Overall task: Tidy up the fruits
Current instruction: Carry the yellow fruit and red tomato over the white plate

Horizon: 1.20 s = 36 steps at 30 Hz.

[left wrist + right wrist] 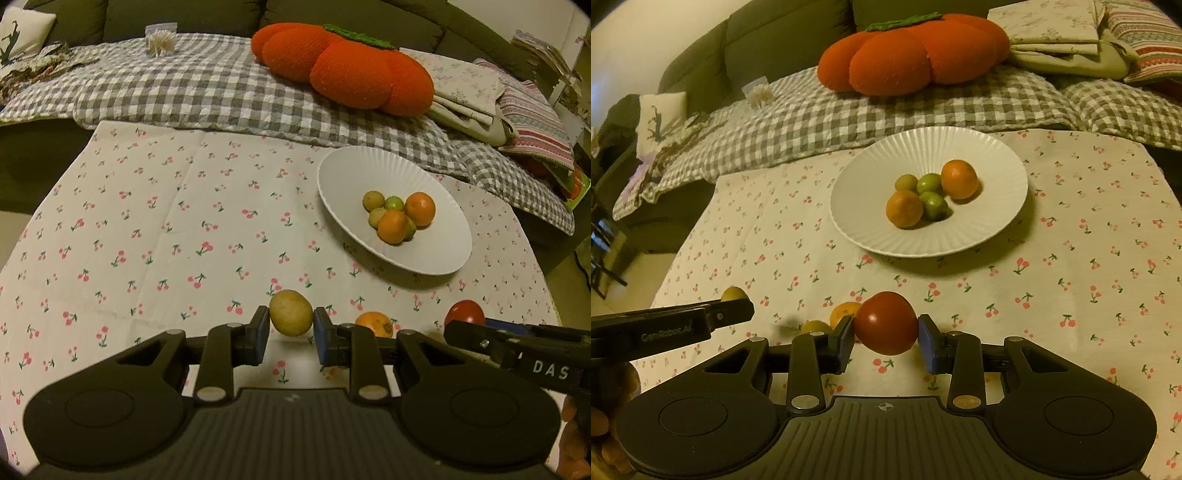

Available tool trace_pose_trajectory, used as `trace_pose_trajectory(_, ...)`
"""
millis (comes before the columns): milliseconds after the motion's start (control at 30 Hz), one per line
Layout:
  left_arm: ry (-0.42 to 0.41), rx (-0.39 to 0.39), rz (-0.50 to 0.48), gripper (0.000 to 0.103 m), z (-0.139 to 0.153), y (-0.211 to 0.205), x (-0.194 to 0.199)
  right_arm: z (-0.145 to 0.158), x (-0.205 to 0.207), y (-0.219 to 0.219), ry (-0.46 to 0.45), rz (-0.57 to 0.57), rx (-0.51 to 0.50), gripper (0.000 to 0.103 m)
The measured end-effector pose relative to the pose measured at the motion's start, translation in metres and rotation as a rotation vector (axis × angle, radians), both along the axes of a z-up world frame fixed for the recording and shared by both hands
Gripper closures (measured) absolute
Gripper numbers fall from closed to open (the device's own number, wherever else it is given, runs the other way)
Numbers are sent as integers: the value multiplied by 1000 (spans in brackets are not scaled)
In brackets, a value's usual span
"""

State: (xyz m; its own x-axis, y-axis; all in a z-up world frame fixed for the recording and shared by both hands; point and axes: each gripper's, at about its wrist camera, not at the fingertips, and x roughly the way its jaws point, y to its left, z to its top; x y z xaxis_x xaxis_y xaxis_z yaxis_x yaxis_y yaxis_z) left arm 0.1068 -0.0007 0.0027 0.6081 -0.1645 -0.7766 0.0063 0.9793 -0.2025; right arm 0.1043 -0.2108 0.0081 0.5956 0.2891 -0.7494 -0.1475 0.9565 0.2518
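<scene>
Clamping a yellow-green fruit (291, 313) — long axis upright — left tool (291, 334); right tool (885, 338) clamped on red tomato (885, 322).

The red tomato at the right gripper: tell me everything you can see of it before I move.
The red tomato is round, smooth and glossy, deep red, with a small highlight on its upper left. No stem shows. It sits between the blue pads of the right gripper, which press its left and right sides, held just above the cherry-print tablecloth with its shadow beneath. It is nearer than the white plate. From the left wrist view only its top shows above the right gripper's finger.
</scene>
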Motion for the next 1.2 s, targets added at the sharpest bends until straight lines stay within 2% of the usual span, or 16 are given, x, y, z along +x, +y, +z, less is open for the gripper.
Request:
trace_pose_trajectory(367,-53,23,-31,79,10,-17,25,15,14,-39,-35,-129,56,67)
trace_pose_trajectory(633,-94,58,-106,79,9,-42,49,17,29,-54,-35,-204,64,67)
trace_pose_trajectory(833,-151,40,-127,79,9,-46,76,18,43,-56,-57,-224,49,67)
trace_pose_trajectory(933,-140,8,-132,79,3,-45,90,14,52,-55,-59,-224,28,67)
trace_pose_trajectory(1200,-146,15,-167,79,-14,-55,109,1,71,-45,-65,-173,-22,67)
